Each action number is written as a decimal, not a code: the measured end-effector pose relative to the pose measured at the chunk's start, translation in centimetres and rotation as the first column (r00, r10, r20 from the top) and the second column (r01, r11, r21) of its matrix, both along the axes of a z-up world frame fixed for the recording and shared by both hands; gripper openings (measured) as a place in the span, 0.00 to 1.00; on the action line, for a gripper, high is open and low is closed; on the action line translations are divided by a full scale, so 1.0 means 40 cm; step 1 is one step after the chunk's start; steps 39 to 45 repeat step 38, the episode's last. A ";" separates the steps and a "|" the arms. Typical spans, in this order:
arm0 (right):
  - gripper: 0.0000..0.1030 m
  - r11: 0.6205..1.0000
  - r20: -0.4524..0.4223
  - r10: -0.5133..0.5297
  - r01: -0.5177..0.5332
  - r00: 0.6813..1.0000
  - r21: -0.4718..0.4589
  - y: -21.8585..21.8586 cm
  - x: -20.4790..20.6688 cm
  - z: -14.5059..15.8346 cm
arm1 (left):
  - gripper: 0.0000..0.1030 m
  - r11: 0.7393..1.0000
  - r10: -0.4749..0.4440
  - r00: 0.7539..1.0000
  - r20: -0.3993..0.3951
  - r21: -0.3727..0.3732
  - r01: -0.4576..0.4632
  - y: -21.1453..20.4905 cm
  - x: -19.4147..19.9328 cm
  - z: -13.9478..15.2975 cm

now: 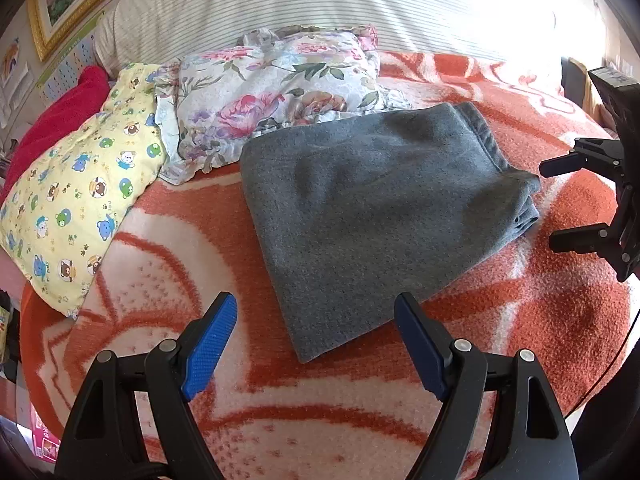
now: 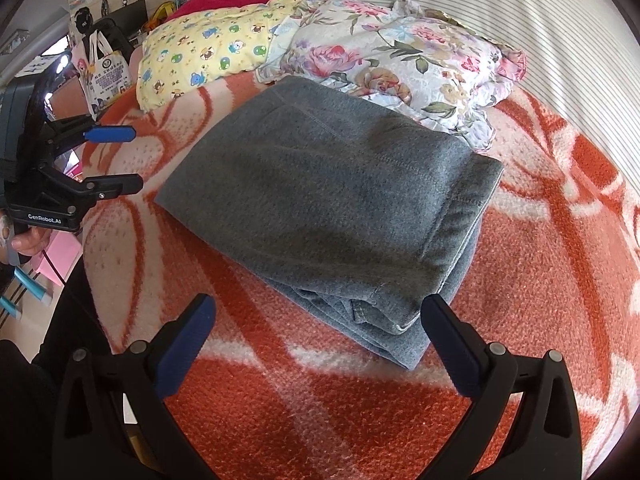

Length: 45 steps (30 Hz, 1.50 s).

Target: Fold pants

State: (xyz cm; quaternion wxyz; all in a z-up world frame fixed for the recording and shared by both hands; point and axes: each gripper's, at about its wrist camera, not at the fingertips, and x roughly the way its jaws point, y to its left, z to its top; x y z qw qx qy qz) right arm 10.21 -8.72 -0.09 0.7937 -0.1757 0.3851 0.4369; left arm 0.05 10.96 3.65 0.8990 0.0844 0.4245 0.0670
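The grey pants (image 1: 372,208) lie folded into a compact rectangle on the orange and cream blanket (image 1: 168,280); they also show in the right wrist view (image 2: 320,208), layered edges toward the camera. My left gripper (image 1: 316,320) is open and empty, just short of the pants' near corner. It shows in the right wrist view (image 2: 134,158) at the left, open. My right gripper (image 2: 318,320) is open and empty, at the stacked edge of the pants. It shows in the left wrist view (image 1: 546,206) at the right, open, beside the pants.
A floral pillow (image 1: 276,92) touches the far edge of the pants. A yellow cartoon-print pillow (image 1: 76,192) lies left of it, with a red blanket (image 1: 52,120) behind. A striped wall (image 1: 280,0) backs the bed. A tote bag (image 2: 106,76) stands off the bed.
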 end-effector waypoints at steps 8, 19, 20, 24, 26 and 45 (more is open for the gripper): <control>0.99 1.000 0.005 0.009 -0.009 1.000 -0.015 0.011 0.007 0.001 | 0.80 1.000 0.017 1.000 0.011 0.011 -0.017 0.010 0.001 0.003; 0.99 1.000 0.015 0.013 -0.013 1.000 -0.009 0.021 0.018 0.015 | 0.80 0.999 0.029 0.999 0.041 0.032 -0.031 0.016 0.001 0.010; 0.99 1.000 0.017 0.015 -0.015 1.000 -0.009 0.023 0.018 0.016 | 0.80 0.999 0.028 0.999 0.043 0.034 -0.029 0.016 0.001 0.010; 0.99 1.000 0.020 0.022 -0.022 1.000 -0.014 0.028 0.019 0.018 | 0.79 0.999 0.031 0.999 0.045 0.037 -0.033 0.018 0.003 0.012; 0.99 1.000 0.019 0.024 -0.023 1.000 -0.019 0.030 0.021 0.018 | 0.79 0.999 0.034 0.998 0.045 0.038 -0.036 0.020 0.005 0.013; 0.99 1.000 0.021 0.025 -0.025 0.999 -0.011 0.033 0.025 0.024 | 0.80 0.998 0.060 0.998 0.013 0.011 -0.060 0.036 0.025 0.004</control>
